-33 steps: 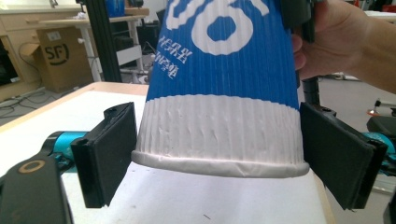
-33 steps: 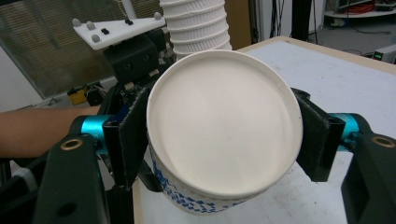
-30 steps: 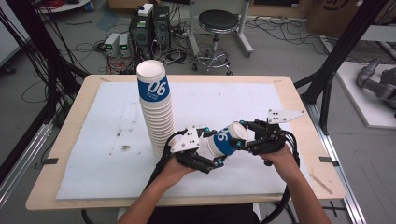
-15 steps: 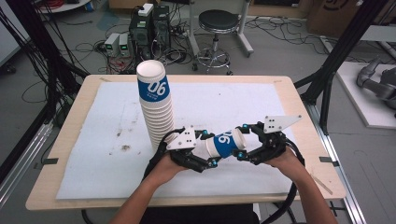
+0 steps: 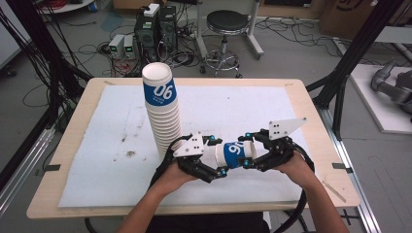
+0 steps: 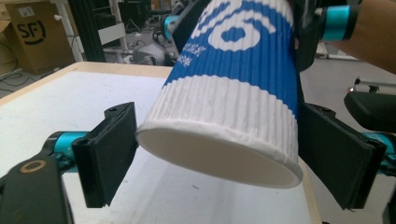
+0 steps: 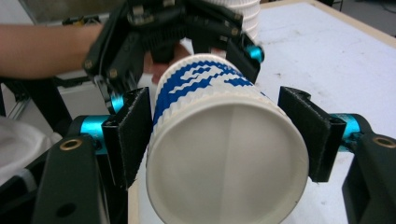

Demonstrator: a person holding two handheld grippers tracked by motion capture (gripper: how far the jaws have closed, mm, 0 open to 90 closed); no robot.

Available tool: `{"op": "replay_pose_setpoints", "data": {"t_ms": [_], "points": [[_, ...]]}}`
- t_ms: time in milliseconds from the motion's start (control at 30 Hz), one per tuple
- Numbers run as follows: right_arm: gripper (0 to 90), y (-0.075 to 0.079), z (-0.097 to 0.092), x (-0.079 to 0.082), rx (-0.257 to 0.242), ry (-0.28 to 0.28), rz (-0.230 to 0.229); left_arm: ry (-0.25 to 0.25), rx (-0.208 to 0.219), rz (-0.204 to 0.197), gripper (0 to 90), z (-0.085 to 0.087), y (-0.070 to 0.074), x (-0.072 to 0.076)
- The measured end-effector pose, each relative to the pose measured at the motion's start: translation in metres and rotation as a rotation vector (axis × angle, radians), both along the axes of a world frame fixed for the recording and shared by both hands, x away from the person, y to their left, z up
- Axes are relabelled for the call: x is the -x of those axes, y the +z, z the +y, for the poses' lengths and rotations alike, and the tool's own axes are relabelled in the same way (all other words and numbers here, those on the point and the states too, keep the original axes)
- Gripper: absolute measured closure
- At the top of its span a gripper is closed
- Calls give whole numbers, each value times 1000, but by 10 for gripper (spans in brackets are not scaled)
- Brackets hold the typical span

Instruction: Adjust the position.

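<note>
The cup (image 5: 232, 154) is paper, with bumpy ribs and a blue band. It lies on its side in the air, just above the table (image 5: 311, 99), between the two grippers.

It looks very light. It is also soft, so a hard squeeze would dent it. The ribs should help stop it from slipping. The mouth end has a rolled rim, and the bottom end has a flat base. I think these are the stiffest spots to hold (the middle of the wall would bend in first).

The right gripper (image 5: 248, 151) has its fingers shut on the mouth end, one pad on each side, so it carries the cup.

The left gripper (image 5: 217, 156) is around the bottom end. Its fingers have just been opening and now stand wide. The cup's base sits between them, with the pads (image 6: 109, 154) close beside it but not pressing.

A tall stack (image 5: 163, 116) of the same cups stands upright on the table, behind the left gripper. It leans a little, so a bump could tip it.
</note>
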State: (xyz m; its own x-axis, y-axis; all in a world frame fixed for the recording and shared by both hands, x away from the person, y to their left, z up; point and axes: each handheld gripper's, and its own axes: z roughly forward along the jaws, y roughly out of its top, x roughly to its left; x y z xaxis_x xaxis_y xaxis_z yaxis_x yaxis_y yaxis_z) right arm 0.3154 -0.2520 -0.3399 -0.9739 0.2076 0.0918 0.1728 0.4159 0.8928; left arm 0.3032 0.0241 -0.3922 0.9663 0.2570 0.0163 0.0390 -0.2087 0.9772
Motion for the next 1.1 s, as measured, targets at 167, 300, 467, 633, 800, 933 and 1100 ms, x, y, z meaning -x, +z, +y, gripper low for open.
{"op": "replay_pose_setpoints", "data": {"t_ms": [167,300,467,633,800,933,1100], "points": [[291,-1,-3,-1,-62,-24,15,11,54,-23,124,-4,-3,-1],[292,-6,-8,-3,-133,-27,57,5,51,-40,121,-7,1,-2],[295,-9,-12,-4,-145,-22,75,-9,15,-46,162,-6,4,-2],[274,-12,-14,-3,-117,-11,102,-37,-21,-39,189,-4,5,0],[206,-14,-14,-1,-57,-51,74,-36,-24,-28,212,0,8,-1],[205,-17,-10,-1,-8,-45,47,-45,-29,-13,223,0,8,-3],[205,-19,-8,2,52,-24,2,-60,-39,-1,231,0,8,-3]]}}
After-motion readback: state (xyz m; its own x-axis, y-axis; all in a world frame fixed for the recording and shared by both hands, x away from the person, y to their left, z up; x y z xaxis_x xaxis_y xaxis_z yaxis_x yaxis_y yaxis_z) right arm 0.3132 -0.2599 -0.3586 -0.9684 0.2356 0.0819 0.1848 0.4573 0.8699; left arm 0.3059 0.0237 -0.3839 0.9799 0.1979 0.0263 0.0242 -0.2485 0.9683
